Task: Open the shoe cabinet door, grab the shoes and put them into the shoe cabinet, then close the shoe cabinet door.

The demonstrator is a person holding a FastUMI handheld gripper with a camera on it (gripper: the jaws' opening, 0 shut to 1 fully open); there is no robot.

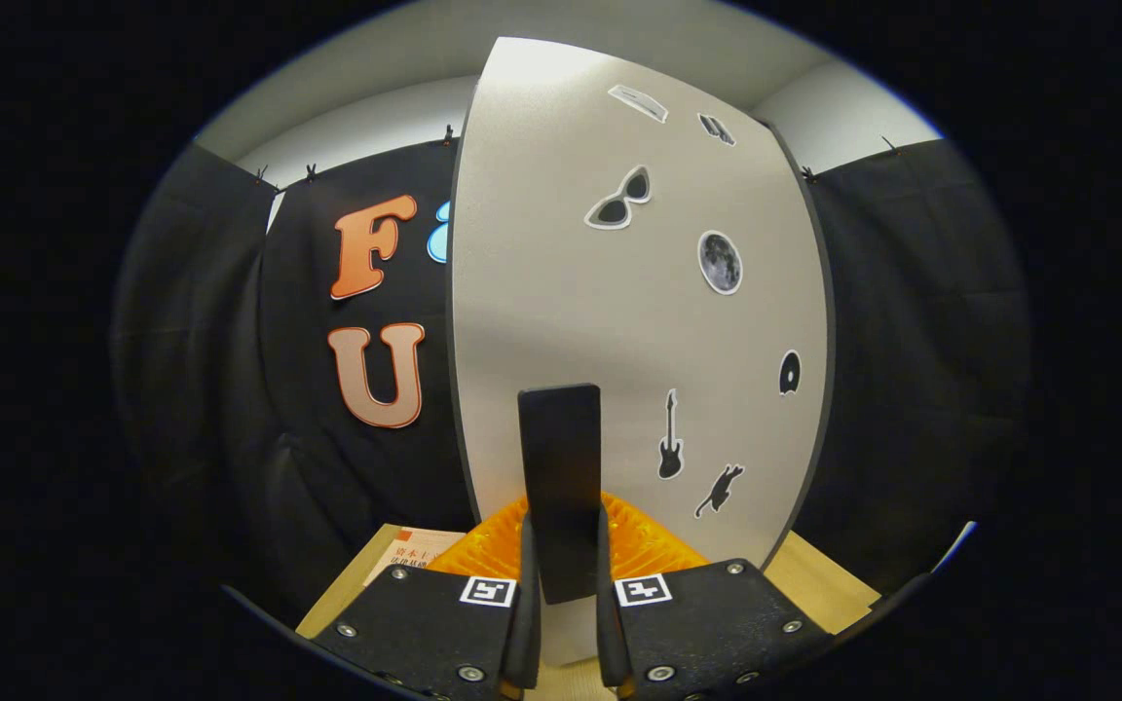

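Two black fingers of the tongs (561,623) are squeezed tight on the dark flat handle (559,487) of the shoe cabinet door (619,321). The handle stands up straight between them, and both fingers press on its sides. I think the tongs hold it this way so they can swing the door, either to open it or to shut it. I cannot tell which from here.

The door is pale grey and stands just ahead of the fingers. It looks turned a bit, so its dark thin edge shows on both sides. Small stickers sit on it: sunglasses (619,200), a moon (720,262), a guitar (670,438), a cat (720,490), and a little round disc (789,373). None of them has words.

Something bright orange with ridges (483,550) sits low behind the handle, touching or very close to the bottom of the door. It may be a shoe, but I am not sure.

A paper (415,550) with tiny print lies on the wooden worktop (814,579), beside the orange thing. The print is too small to read. Each finger block has a small square black-and-white marker (488,591) on top.
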